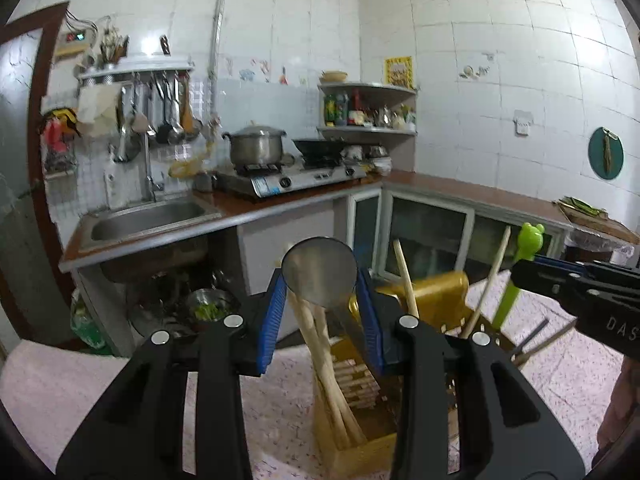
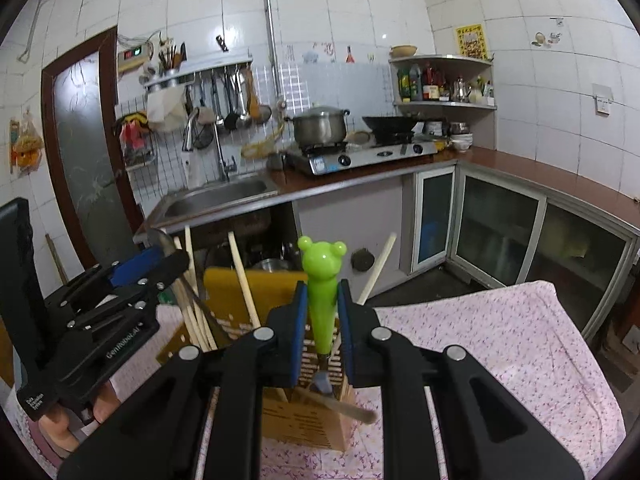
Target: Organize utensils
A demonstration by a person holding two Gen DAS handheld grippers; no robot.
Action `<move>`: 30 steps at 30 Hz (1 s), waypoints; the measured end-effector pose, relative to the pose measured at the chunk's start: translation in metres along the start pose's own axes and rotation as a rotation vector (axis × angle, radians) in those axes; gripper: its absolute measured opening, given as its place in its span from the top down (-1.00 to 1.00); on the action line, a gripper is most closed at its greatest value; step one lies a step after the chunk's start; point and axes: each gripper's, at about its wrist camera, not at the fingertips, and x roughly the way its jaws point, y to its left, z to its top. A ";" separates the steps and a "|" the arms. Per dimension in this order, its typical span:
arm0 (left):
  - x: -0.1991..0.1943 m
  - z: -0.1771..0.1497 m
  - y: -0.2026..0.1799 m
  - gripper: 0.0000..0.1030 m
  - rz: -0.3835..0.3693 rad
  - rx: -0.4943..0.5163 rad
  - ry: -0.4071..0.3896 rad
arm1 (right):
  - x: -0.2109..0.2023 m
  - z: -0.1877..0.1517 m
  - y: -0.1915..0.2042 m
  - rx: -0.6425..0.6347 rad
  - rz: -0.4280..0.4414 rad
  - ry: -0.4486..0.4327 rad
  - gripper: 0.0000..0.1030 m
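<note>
Left wrist view: the left gripper point(image 1: 322, 292) is closed partway on a metal spoon point(image 1: 319, 270), its blue pads pressing either side just below the round bowl, which stands upright between the fingertips. The spoon's handle runs down into the yellow utensil holder point(image 1: 356, 424) beside a bundle of wooden chopsticks point(image 1: 320, 360). Polished steel like this is likely stiff, light and rather slippery, so a hold on the neck, where bowl narrows to handle, should keep it from twisting. To the right the right gripper point(image 1: 528, 270) comes in from the side, clamped on a green frog-headed utensil point(image 1: 530, 240). More chopsticks lean out of the holder behind. The holder stands on a bench covered by a pink flowered cloth point(image 1: 72, 392).

Right wrist view: the right gripper point(image 2: 323, 300) is nearly shut, its pads squeezing the green plastic handle point(image 2: 322, 280) just under the frog head. The handle points down into the slotted holder point(image 2: 304, 404); its lower end is blurred, so the tool type is unclear. Plastic of this kind should be light and rigid with fair grip, and the thick middle of the handle seems the sound place to hold. A brown wooden handle point(image 2: 340, 406) lies across the holder's front. The left gripper point(image 2: 160, 258) shows at left, holding the spoon by the chopsticks point(image 2: 192, 312).
</note>
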 end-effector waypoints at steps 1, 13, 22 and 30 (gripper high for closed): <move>0.002 -0.004 -0.002 0.33 0.004 0.010 0.004 | 0.004 -0.004 0.001 -0.005 0.000 0.009 0.69; -0.032 -0.007 0.019 -0.14 0.006 -0.051 0.027 | -0.013 -0.019 0.005 -0.004 0.004 -0.011 0.05; -0.158 -0.008 0.037 -0.90 0.074 -0.096 -0.042 | -0.105 -0.036 0.009 -0.009 -0.083 -0.100 -0.50; -0.254 -0.060 0.025 -0.91 0.142 -0.134 -0.052 | -0.190 -0.093 0.031 -0.019 -0.102 -0.162 -0.87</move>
